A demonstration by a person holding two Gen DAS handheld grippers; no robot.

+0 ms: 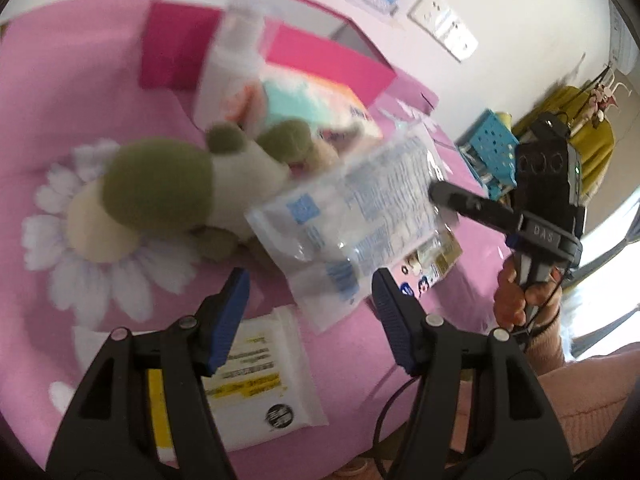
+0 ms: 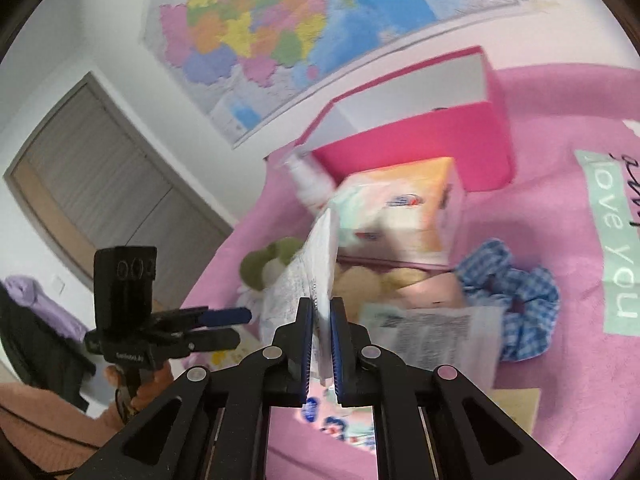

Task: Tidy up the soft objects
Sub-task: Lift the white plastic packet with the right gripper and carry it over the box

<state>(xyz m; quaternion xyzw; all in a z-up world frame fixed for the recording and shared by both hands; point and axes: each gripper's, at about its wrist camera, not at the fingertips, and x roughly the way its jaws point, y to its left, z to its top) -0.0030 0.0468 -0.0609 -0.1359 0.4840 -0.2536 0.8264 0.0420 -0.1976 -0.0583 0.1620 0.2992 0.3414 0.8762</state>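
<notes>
My right gripper (image 2: 321, 308) is shut on a clear plastic packet with blue print (image 2: 320, 256) and holds it in the air above the pink blanket; the packet (image 1: 360, 216) and the right gripper (image 1: 440, 192) also show in the left wrist view. My left gripper (image 1: 310, 288) is open and empty, just below the packet. A green and cream plush toy (image 1: 160, 188) lies on the blanket to the left. A pastel tissue pack (image 2: 404, 208) and a white bottle (image 2: 312, 180) lie in front of the open pink box (image 2: 420, 136).
A white wipes pack with a yellow label (image 1: 260, 368) lies under my left gripper. A blue checked scrunchie (image 2: 516, 284) and a printed sachet (image 2: 432, 328) lie to the right. The pink blanket (image 1: 80, 80) covers the surface. A blue basket (image 1: 494, 148) stands beyond the edge.
</notes>
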